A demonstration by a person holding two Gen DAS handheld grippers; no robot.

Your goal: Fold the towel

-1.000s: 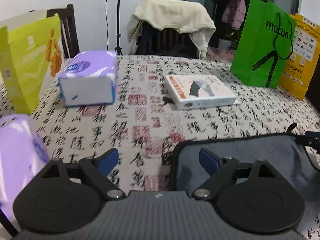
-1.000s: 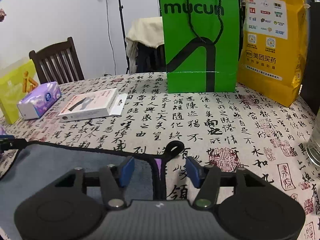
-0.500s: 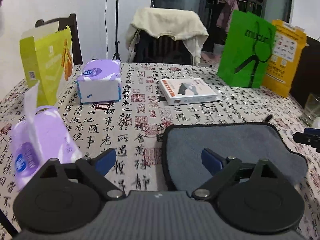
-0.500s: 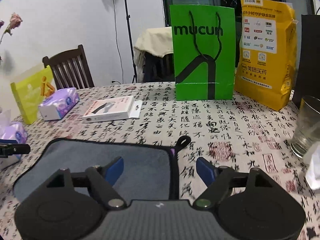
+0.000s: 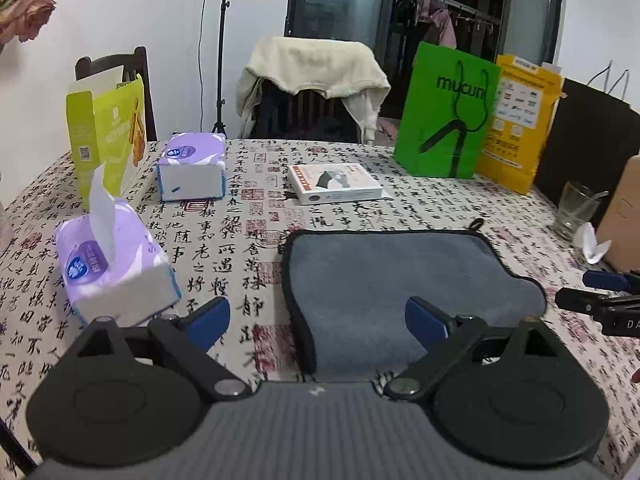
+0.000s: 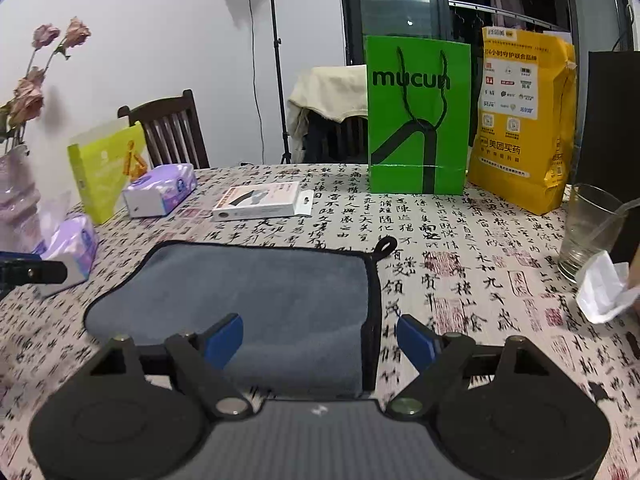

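Observation:
A grey towel with a black hem lies folded on the calligraphy tablecloth; it also shows in the right wrist view. Its hanging loop sticks out at the far right corner. My left gripper is open and empty above the towel's near left edge. My right gripper is open and empty above the towel's near right edge. The right gripper's tip shows at the right of the left wrist view. Neither gripper touches the towel.
Two purple tissue packs, a yellow-green box, a white flat box, a green bag, a yellow bag, a glass and crumpled paper stand around the towel.
Both grippers have opened wider, let go of the towel and pulled back and up. The towel now lies folded on the table.

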